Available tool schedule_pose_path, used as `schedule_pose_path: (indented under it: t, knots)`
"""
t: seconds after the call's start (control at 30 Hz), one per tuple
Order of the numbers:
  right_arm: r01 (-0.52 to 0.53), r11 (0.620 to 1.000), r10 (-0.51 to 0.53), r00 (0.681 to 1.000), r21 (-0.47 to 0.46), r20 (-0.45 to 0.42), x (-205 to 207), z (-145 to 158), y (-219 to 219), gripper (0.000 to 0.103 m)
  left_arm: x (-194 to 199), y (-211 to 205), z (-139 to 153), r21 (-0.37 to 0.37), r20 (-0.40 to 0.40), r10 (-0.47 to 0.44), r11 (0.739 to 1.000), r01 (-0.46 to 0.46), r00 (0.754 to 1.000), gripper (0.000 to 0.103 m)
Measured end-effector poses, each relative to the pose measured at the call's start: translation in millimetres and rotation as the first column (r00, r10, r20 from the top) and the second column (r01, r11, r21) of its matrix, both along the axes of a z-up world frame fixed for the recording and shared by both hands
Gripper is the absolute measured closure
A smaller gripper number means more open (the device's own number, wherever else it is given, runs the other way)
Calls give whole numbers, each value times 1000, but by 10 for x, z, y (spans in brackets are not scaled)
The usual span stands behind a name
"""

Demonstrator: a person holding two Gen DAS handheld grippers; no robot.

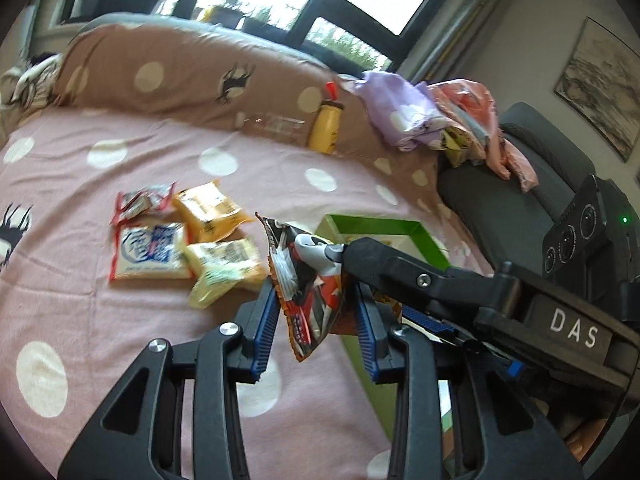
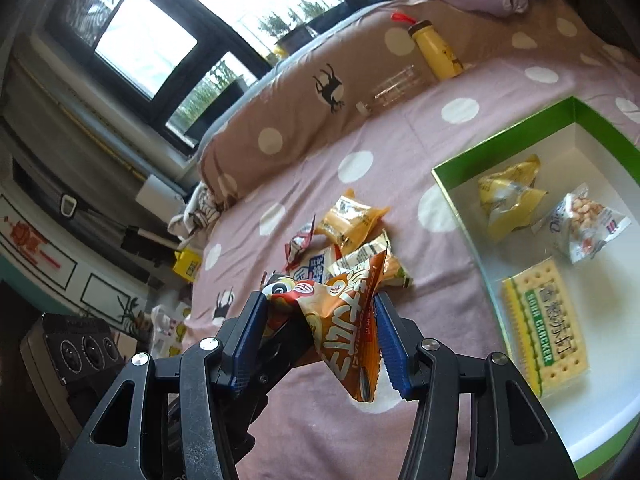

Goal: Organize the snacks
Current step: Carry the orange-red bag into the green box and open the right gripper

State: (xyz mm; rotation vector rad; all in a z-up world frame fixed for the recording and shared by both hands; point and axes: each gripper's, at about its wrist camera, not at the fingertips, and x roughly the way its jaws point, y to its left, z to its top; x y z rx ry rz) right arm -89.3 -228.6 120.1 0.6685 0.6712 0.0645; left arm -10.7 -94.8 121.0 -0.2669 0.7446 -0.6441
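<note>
An orange-and-black snack packet [image 1: 310, 292] [image 2: 344, 328] hangs above the pink bed between both grippers. My left gripper [image 1: 316, 314] has its blue pads on either side of the packet's lower part. My right gripper [image 2: 320, 336] also brackets the packet; in the left wrist view its black fingers [image 1: 384, 264] pinch the packet's top corner. Several loose packets [image 1: 188, 240] [image 2: 352, 240] lie on the bedspread. A green box [image 2: 600, 380] [image 1: 424, 236] holds a yellow packet [image 2: 508, 196], a clear nut bag [image 2: 584, 224] and a cracker pack [image 2: 544, 320].
A yellow bottle [image 1: 326, 128] [image 2: 436, 54] and a clear container [image 2: 394, 88] lie by the brown spotted pillow [image 1: 180, 76]. Purple and pink clothes [image 1: 420, 112] are heaped at the right. A grey chair [image 1: 520, 184] stands beside the bed. Windows are behind.
</note>
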Motion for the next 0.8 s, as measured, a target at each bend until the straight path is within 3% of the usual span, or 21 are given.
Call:
schedule_pose_path:
  t: [0.27,0.8]
  knots:
    - [130,991,-131,990,37,53,-257,89,-458,46,46,-509,69,16,25,-100,995,100,995,69]
    - [351,924,-346,936,149,-59,-556,-163,-1133,46,122,-1283,-110,66,-58,-249,965,252,967,69]
